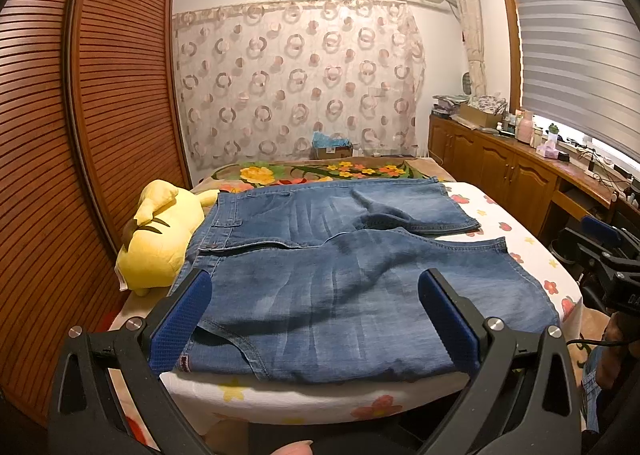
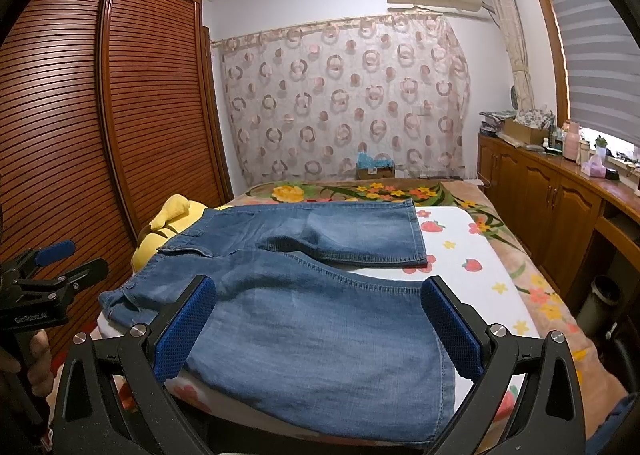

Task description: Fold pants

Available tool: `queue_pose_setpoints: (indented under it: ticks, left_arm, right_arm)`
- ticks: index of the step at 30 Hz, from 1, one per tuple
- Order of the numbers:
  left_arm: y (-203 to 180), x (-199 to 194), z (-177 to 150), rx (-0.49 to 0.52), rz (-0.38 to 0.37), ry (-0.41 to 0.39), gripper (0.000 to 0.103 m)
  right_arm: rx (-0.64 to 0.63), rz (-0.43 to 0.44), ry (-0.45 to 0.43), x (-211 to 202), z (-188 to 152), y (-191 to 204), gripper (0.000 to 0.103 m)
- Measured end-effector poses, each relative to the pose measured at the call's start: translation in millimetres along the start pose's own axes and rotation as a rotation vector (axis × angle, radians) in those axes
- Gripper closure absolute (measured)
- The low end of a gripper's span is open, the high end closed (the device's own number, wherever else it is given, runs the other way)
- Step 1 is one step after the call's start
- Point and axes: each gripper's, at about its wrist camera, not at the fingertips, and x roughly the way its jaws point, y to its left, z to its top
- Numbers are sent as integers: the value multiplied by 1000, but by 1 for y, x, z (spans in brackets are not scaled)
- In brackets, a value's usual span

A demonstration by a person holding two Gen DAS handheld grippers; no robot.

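Left wrist view: blue denim pants lie spread flat on a bed with a flower-print cover — legs pointing right, a yellow plush toy at the waistband. Left gripper and right gripper both hover wide apart, holding nothing.

Both grippers up and level, jaws spread wide.

Left gripper hovers with its blue pads far apart, nothing between them; a fingertip peeks in at the bottom edge. Right gripper is just as wide, pads clear, sitting off to the left one's right side.
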Motion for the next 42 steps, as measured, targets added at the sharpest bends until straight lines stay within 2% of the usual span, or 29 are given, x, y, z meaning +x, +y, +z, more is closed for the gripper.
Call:
queue_pose_setpoints:
  ticks: [26,33,35,42]
  left_arm:
    - [-5,-3,4,0,1,-1,0]
    - [-2,2,8,-6,-10,29,0]
    - [5,13,-3,-8,-13,44,0]
    - [21,24,-5,-24,-13,69,0]
  right_arm:
    - [1,1,3,-1,0,1,1]
    - [2,0,19,2,-2,1,1]
    - [3,2,23,3,-1,0,1]
    - [0,2,44,5,-1,-3,1]
